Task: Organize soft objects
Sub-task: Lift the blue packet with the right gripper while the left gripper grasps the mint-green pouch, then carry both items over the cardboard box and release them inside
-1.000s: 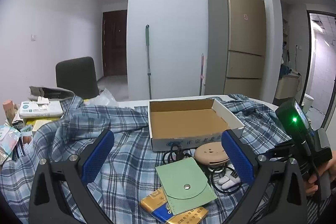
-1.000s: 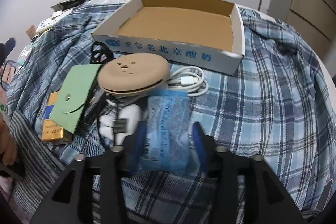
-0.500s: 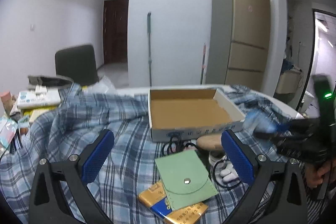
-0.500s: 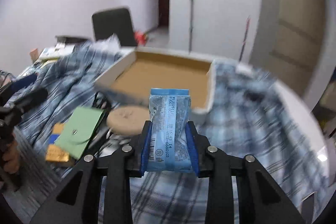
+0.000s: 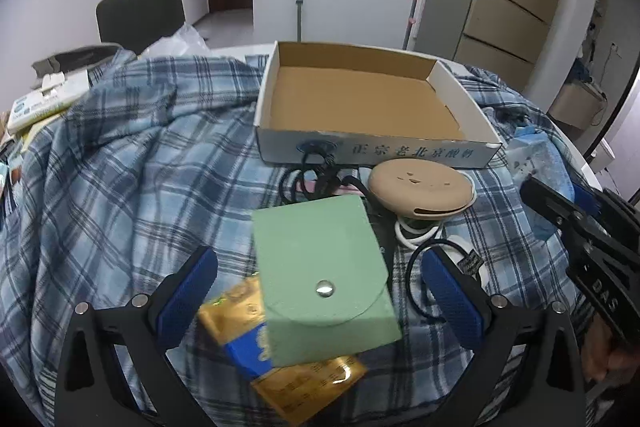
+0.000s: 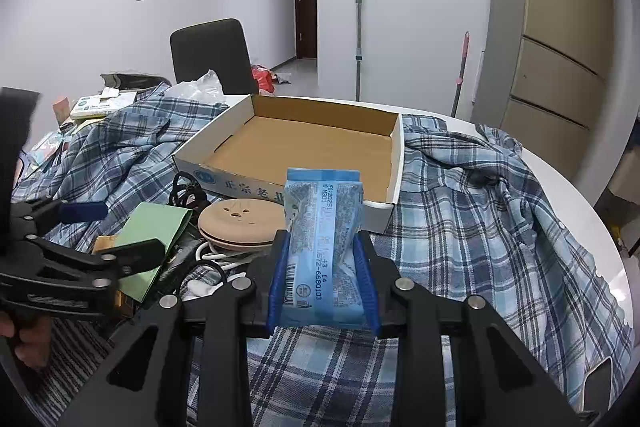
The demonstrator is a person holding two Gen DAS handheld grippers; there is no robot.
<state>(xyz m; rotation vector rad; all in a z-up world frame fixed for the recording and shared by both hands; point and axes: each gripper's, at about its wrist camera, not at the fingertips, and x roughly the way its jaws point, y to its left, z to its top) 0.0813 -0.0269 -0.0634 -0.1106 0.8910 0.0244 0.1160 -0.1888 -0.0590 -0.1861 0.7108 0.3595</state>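
Observation:
My right gripper (image 6: 323,251) is shut on a blue tissue packet (image 6: 323,227) and holds it above the plaid cloth, in front of the open cardboard box (image 6: 304,147). The packet also shows in the left wrist view (image 5: 538,163), right of the box (image 5: 360,103). My left gripper (image 5: 320,279) is open, its jaws on either side of a green snap pouch (image 5: 320,267) that lies on a gold and blue pack (image 5: 304,379). A tan round case (image 5: 420,191) lies between the pouch and the box.
A blue plaid shirt (image 5: 132,163) covers the round table. White and black cables (image 5: 416,239) lie beside the tan case. Books and small items (image 5: 44,99) are at the far left. A dark chair (image 6: 210,55) stands behind the table.
My right gripper has lifted the blue packet off the cloth and holds it up before the box. My left gripper has moved down and forward over the green pouch.

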